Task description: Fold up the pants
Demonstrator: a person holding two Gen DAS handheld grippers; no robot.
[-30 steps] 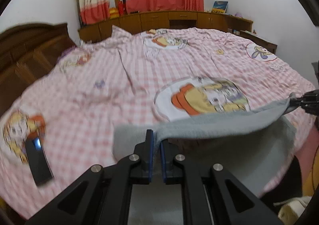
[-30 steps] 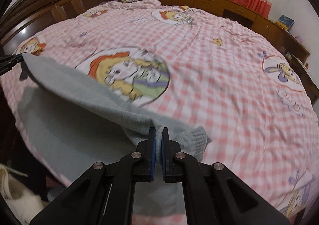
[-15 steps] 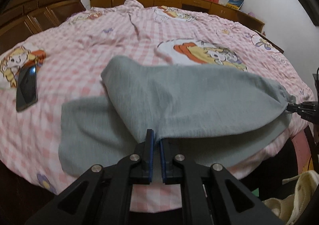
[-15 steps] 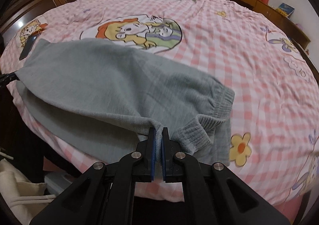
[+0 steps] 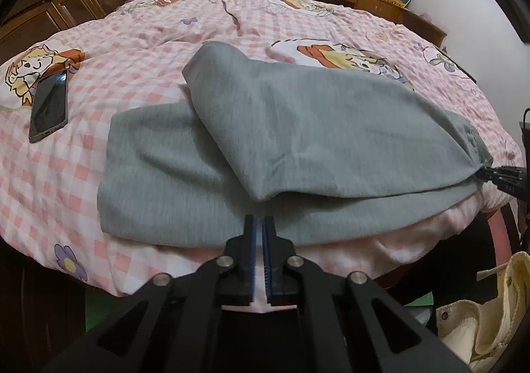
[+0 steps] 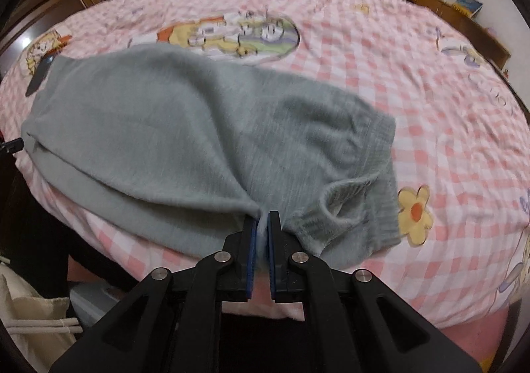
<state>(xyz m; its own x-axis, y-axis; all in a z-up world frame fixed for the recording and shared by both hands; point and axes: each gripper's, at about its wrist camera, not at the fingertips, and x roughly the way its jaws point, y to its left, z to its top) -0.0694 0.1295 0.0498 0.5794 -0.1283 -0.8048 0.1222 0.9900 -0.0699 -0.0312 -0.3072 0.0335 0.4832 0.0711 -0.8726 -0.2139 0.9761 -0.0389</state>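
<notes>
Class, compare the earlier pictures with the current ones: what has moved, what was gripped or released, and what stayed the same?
The grey pants, held up off the bed a second ago, have been carried down and laid over their lower half on the pink checked bedspread. The left gripper now shows no cloth between its shut pads; the right gripper still touches the waistband edge. The phone has stayed where it was.
</notes>
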